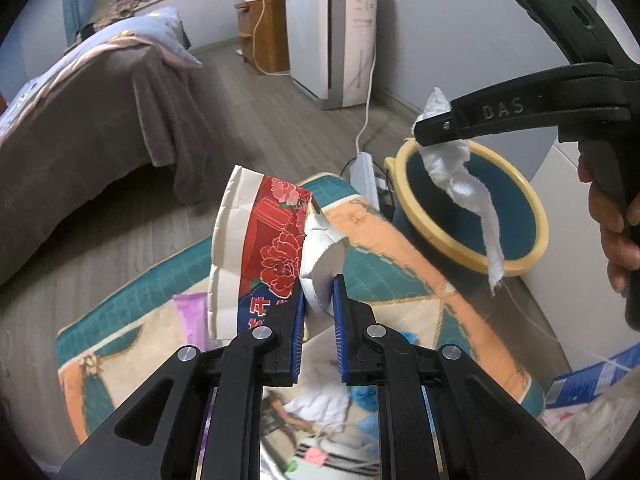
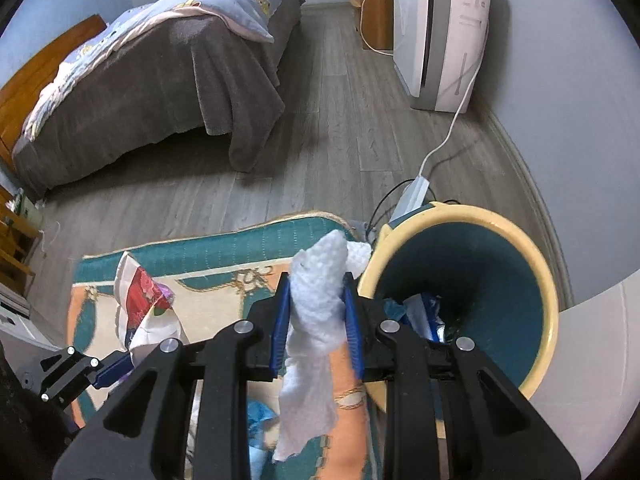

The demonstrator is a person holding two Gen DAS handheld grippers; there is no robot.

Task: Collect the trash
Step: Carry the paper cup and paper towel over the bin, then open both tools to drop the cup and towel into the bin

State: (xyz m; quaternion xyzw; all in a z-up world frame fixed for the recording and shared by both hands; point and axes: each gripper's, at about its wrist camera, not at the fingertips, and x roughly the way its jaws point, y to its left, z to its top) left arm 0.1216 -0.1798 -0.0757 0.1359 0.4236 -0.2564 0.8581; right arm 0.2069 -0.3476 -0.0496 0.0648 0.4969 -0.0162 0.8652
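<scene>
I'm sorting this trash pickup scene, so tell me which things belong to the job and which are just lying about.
Part of the job:
crushed paper cup, held in the left gripper
white paper towel, held in the right gripper
waste bin, wrappers already inside

Just lying about:
patterned rug
bed
air purifier
power strip
</scene>
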